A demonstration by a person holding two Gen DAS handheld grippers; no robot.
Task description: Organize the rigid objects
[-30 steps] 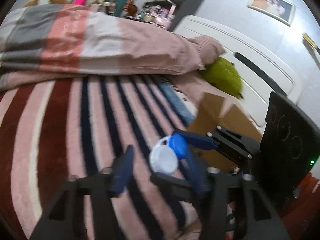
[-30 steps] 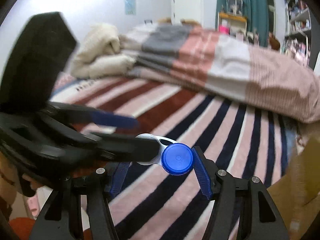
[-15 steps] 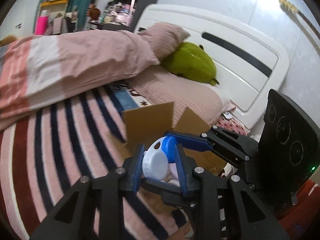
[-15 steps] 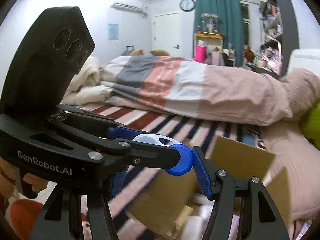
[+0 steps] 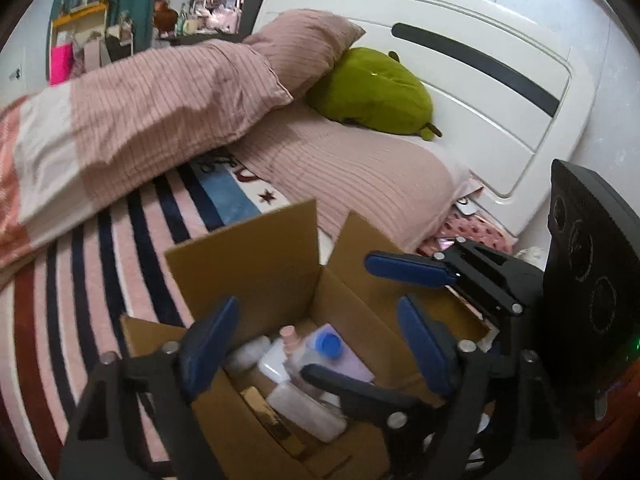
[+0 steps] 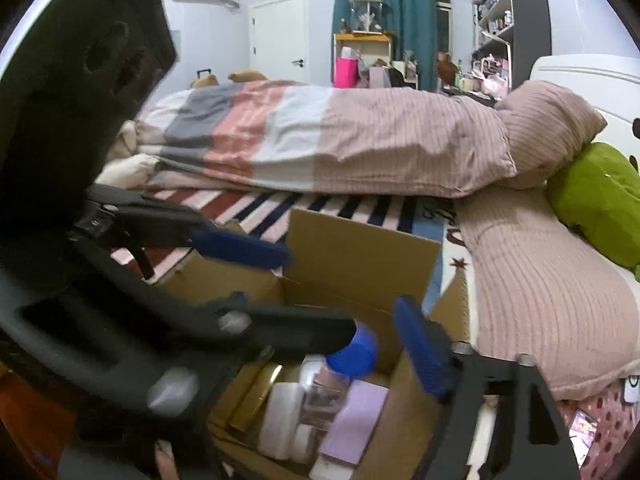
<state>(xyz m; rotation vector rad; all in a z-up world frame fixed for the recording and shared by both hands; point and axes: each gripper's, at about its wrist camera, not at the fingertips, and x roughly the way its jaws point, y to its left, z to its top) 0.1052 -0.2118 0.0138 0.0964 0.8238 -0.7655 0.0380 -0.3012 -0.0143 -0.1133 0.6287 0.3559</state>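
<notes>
An open cardboard box [image 5: 248, 264] stands on the bed and holds several bottles and small packs. A white item with a blue cap [image 5: 326, 344] lies on top of them, free of both grippers. My left gripper [image 5: 316, 308] hovers over the box with its jaws opening and no pad touching anything. From the right, a blue finger [image 5: 408, 270] of my right gripper reaches over the same opening. In the right wrist view, my right gripper [image 6: 320, 306] is also opening above the box [image 6: 360, 248], with the blue cap [image 6: 354, 350] below it. The left gripper's arm hides its left finger.
The box sits on a striped blanket [image 5: 120, 248]. A pink ribbed pillow [image 5: 360, 176] and a green plush toy [image 5: 372, 92] lie beyond it, against a white headboard [image 5: 480, 92]. A folded duvet [image 6: 320, 136] runs across the far side of the bed.
Both grippers swung from over the striped blanket to above the cardboard box. Their jaws opened, and the blue-capped white item they held together now lies inside the box.
</notes>
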